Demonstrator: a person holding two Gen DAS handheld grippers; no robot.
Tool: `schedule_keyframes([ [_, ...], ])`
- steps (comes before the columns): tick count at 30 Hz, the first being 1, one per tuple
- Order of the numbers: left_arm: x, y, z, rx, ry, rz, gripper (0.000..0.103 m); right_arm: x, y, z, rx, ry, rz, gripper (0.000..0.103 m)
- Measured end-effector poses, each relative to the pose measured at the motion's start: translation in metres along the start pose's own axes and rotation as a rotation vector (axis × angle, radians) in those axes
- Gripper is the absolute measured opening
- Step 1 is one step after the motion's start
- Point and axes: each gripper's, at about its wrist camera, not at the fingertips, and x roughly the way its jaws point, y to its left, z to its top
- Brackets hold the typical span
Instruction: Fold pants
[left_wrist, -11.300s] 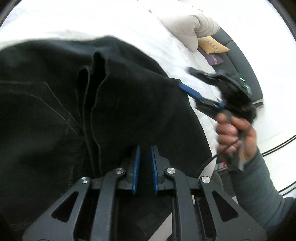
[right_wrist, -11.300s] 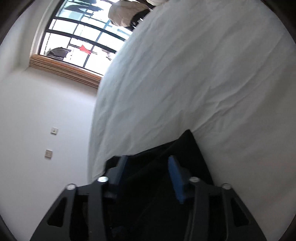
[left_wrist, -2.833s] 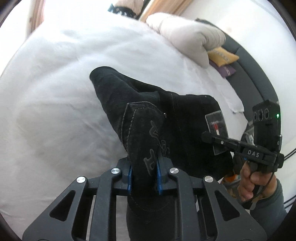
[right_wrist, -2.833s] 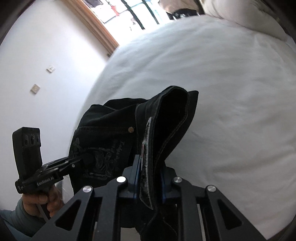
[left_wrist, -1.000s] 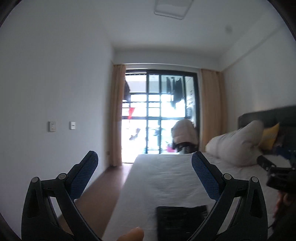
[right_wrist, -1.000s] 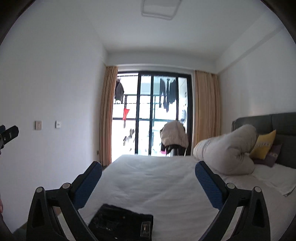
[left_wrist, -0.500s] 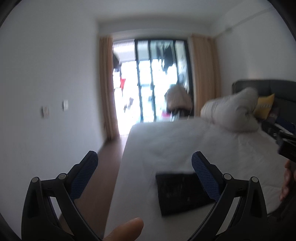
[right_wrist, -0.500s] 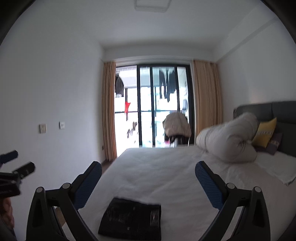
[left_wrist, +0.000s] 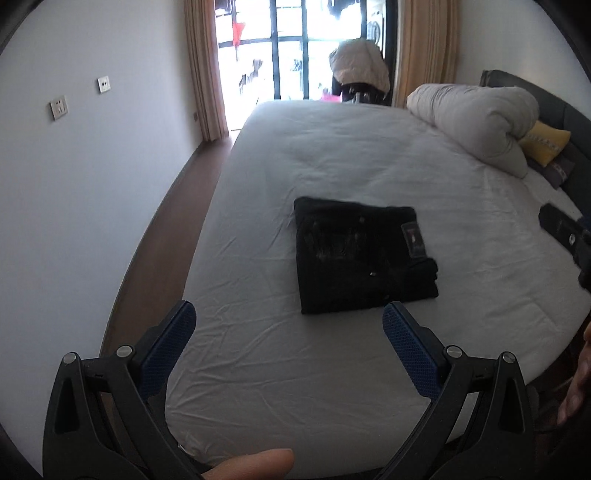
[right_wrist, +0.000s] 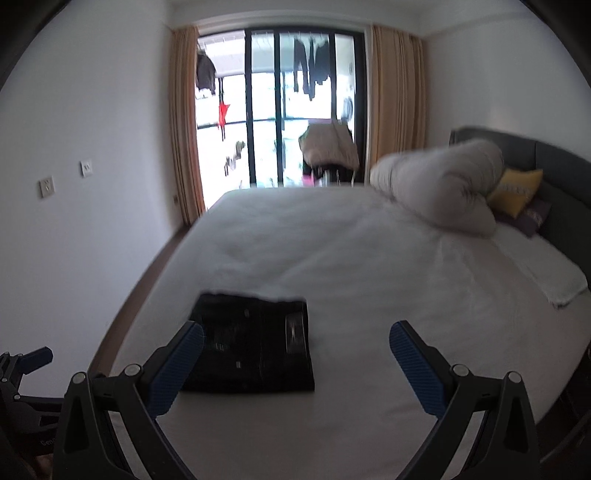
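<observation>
Black denim pants (left_wrist: 364, 258) are lying folded into a flat rectangle on the white bed (left_wrist: 332, 155), near the bed's foot-side edge and closer to its wall side than to its headboard side. I am seeing a small patch label facing up on the pants' right end. I am holding the left gripper (left_wrist: 288, 328) above the bed's near edge, short of the pants, jaws spread wide and gripping nothing. I am keeping the right gripper (right_wrist: 295, 343) likewise back from the pants, jaws wide apart and empty. A rolled grey duvet (left_wrist: 476, 122) is resting on the bed well beyond the pants, with a yellow pillow (left_wrist: 546, 142) just beside it against the headboard.
</observation>
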Motion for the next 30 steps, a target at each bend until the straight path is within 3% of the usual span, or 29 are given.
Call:
schedule_keyframes([
  [9,0.051,0.014,-0.005,-0.019,0.053,0.017,0.103,0.023,0.006,-0.021,-0.016,0.113,0.014,0.103],
  [30,0.039,0.018,0.002,-0.018,0.066,0.010,0.103,0.044,0.009,-0.039,-0.043,0.204,0.021,0.103],
])
